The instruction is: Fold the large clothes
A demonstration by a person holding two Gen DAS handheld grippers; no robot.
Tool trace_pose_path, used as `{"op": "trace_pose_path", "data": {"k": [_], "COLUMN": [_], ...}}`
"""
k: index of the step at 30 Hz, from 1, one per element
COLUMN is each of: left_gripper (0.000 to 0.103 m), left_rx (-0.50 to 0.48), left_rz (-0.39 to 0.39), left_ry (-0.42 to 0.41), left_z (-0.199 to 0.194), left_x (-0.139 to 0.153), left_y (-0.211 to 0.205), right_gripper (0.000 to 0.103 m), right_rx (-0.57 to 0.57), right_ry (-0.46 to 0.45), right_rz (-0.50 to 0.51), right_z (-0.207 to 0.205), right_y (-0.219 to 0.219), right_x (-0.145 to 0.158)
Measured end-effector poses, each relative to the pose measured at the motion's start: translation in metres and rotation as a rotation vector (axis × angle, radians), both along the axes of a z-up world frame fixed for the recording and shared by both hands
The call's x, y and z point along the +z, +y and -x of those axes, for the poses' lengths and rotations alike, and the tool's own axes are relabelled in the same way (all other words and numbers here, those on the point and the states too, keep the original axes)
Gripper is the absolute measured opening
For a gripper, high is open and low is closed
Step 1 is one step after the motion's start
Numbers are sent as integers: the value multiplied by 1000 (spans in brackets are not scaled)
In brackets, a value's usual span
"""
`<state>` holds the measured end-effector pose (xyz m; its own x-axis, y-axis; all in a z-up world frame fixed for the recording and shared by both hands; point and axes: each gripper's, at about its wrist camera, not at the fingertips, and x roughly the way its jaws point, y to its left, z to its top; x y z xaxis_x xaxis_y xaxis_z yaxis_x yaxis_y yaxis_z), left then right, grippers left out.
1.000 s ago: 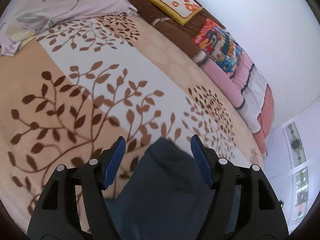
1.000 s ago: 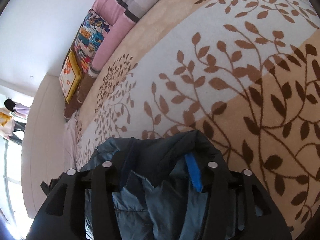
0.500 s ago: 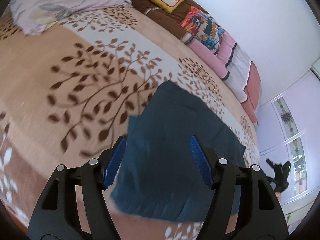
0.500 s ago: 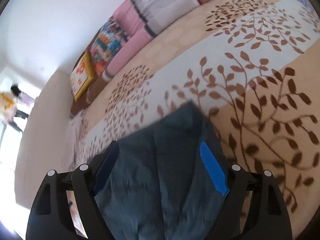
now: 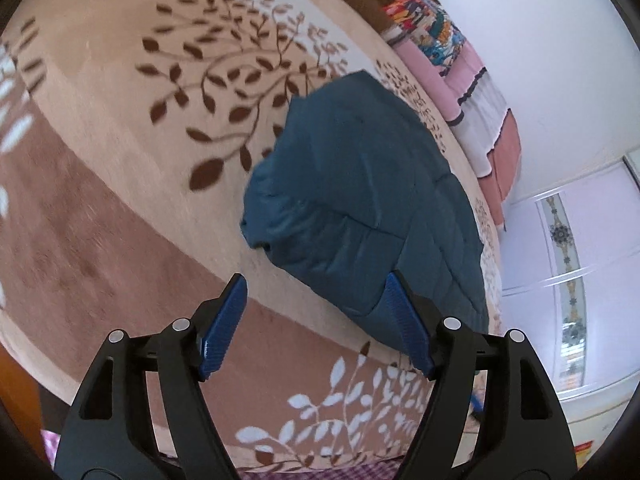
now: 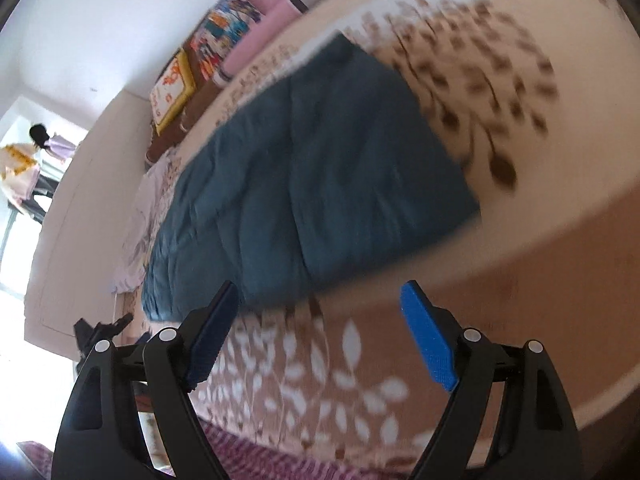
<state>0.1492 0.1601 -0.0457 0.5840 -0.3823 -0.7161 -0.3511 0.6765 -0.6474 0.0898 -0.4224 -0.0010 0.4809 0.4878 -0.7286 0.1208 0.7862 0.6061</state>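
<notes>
Garment: I see the dark teal quilted padded jacket (image 5: 360,200) lying folded into a rough rectangle on the beige leaf-patterned blanket (image 5: 120,152) covering the bed, toward the near edge, short of the brown border band with white leaves.
Left gripper (image 5: 316,320): I read its jaws as apart, having just widened slightly; nothing sits between the blue pads, and one pad overlaps the jacket's near corner in view only.
Right gripper (image 6: 320,328): I read its jaws as wide apart, having just opened, empty, above the border band.
Far edge: a row of pink, white and patterned folded bedding (image 5: 460,80) lines the white wall.
</notes>
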Motion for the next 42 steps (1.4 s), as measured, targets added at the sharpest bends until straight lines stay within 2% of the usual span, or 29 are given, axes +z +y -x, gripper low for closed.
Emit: {"op": "trace_pose_path", "data": {"k": [5,9,15,21,23,25,28,34,42], "left_gripper": [75,78,89,89,79,52,33,26,26], "left_rx": [36,57,97,124,118,82,32,22,-9], "left_rz": [43,24,53,56,32,-12,-108,-145,-182], "left_ry": [17,37,49,18,11,-15,-54,-91,-71], "left_z": [-18,-36,-52,-67,-72,-77,-76,-56,-7], "left_x": [-14,-28,-49,-52,-49,-41,-20,9,23], "left_y": [-1,1,6,3,1,-4,-13,-15,-14], "right_gripper": [84,86,86,85,75,63,50,31,28], "right_rx": [-93,-143,-172,-225,-245,-251,-262,-246,-169], "right_ry": [22,29,60,21,14,25,29,9,-14], "right_rz": [-60,-106,-71,-70,-34,-8,25,71,125], "right_z": [-1,-18,-43,-64,-70,-75,-76,-65,-30], "right_y": [-2,-2,-2,-5,-3,0,3,4,12], "right_x": [-12,-20,-43,-52,-51,-51,-46,-27,-5]}}
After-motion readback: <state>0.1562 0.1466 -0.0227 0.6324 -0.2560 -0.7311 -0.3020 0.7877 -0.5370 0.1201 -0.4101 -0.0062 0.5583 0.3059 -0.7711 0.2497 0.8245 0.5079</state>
